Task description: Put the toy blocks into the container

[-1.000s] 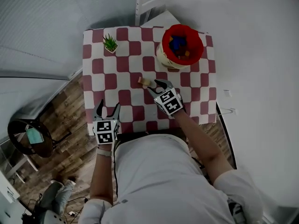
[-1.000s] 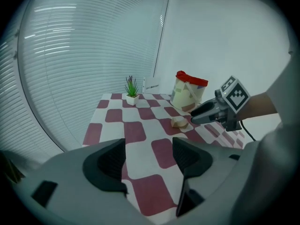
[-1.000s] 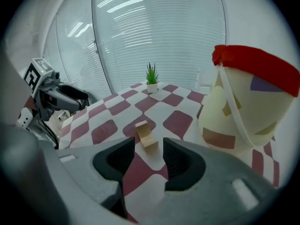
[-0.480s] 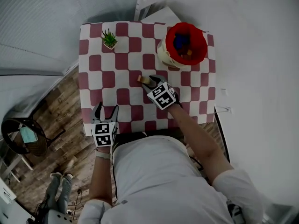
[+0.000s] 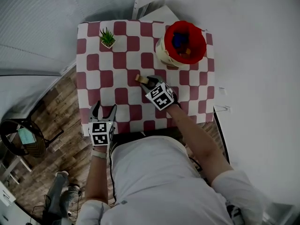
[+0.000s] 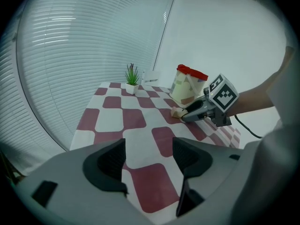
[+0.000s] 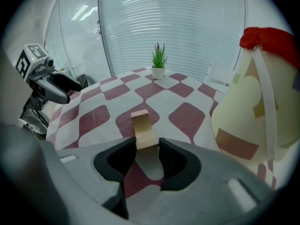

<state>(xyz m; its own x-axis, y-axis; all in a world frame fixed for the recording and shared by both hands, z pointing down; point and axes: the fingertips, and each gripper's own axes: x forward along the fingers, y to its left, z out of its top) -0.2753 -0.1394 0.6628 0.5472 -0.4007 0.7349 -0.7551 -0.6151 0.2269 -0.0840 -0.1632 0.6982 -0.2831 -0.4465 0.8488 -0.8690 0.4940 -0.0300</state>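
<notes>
- My right gripper [image 5: 149, 82] has its jaws closed on the near end of a wooden block [image 7: 143, 130], with the pads touching both its sides.
- The block's long axis runs straight out from the jaws, its far end sticking out over the table [image 5: 126, 64] (whether it is lifted clear or resting there, I can't tell).
- The container [image 5: 164, 55] stands near the far right corner, beyond and to the right of the block, with coloured pieces already inside.
- My left gripper [image 5: 104, 110] hangs at the near left edge, jaws apart with nothing between them, well away from both.
- So I judge the right one does the carrying: lift, swing right and forward over the red rim, and keep the block's free end clear of the wall.
</notes>
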